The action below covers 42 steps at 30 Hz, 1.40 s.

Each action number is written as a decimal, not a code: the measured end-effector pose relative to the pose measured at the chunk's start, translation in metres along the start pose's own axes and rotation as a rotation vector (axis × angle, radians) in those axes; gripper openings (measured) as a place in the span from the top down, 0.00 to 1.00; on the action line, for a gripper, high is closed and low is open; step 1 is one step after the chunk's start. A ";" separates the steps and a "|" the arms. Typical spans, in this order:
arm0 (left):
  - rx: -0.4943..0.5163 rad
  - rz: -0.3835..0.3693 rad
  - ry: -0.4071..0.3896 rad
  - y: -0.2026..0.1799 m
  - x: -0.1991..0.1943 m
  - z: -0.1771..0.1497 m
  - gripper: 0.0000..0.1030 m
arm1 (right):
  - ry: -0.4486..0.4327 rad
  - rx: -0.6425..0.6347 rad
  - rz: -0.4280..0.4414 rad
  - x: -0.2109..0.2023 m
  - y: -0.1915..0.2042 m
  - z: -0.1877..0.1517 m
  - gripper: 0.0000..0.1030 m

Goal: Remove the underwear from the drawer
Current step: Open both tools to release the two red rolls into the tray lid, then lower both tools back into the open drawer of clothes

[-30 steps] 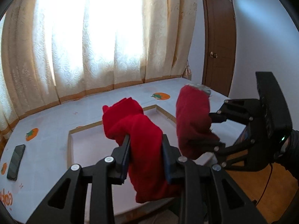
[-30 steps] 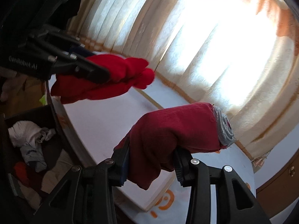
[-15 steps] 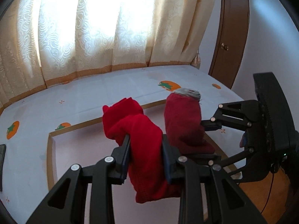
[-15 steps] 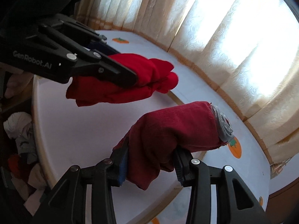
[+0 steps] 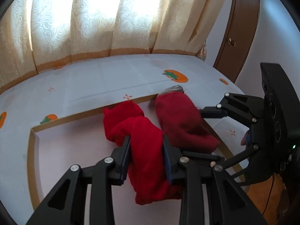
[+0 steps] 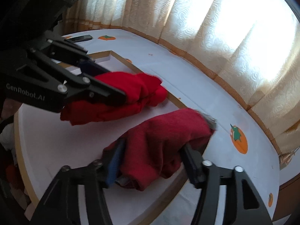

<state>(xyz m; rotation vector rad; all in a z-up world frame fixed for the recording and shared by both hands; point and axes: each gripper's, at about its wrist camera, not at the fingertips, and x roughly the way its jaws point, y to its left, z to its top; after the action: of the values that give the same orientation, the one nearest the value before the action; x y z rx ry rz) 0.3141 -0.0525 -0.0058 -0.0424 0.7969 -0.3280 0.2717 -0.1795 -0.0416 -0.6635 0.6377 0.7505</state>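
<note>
A bright red underwear bundle (image 5: 138, 131) is pinched in my left gripper (image 5: 146, 144). Its jaws are starting to open, but the pads still press the cloth. The bundle's lower end touches the white board (image 5: 75, 146) with a tan rim. To its right lies a dark red underwear bundle (image 5: 180, 116) with a grey waistband end, down on the board. In the right wrist view my right gripper (image 6: 151, 150) is opening. The dark red bundle (image 6: 165, 136) sits loose between its spread fingers. My left gripper (image 6: 110, 82) and the bright red bundle (image 6: 131, 88) show at the left.
The board lies on a bed with a pale sheet (image 5: 112, 78) printed with orange fruit. Curtains (image 5: 93, 18) hang behind it and a brown door (image 5: 238, 37) stands at the right. A phone (image 6: 80, 38) lies on the sheet. Clothes in the drawer (image 6: 5, 140) show at the left edge.
Both grippers came forward and down over the board. The right jaws spread and the dark red bundle now rests on the board. The left still grips the bright red bundle.
</note>
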 end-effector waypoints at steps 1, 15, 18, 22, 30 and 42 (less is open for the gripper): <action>0.003 0.002 0.003 -0.001 0.002 -0.001 0.70 | 0.002 0.022 0.006 0.001 -0.002 -0.001 0.33; 0.028 -0.023 -0.105 -0.020 -0.050 -0.012 0.40 | -0.069 0.192 -0.030 -0.047 -0.011 -0.015 0.30; 0.036 -0.029 -0.118 -0.024 -0.070 -0.024 0.39 | -0.105 0.236 -0.018 -0.069 -0.002 -0.022 0.29; 0.036 -0.041 -0.139 -0.025 -0.102 -0.045 0.35 | -0.144 0.250 0.017 -0.099 0.028 -0.031 0.27; 0.051 -0.028 -0.172 -0.027 -0.168 -0.102 0.29 | -0.185 0.285 0.106 -0.148 0.095 -0.055 0.25; 0.008 0.087 -0.057 -0.010 -0.190 -0.203 0.27 | -0.205 0.341 0.237 -0.157 0.180 -0.085 0.23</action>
<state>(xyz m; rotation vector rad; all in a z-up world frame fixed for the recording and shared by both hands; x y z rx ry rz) 0.0442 0.0133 -0.0140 -0.0090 0.7384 -0.2464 0.0193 -0.2043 -0.0362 -0.1954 0.6423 0.8906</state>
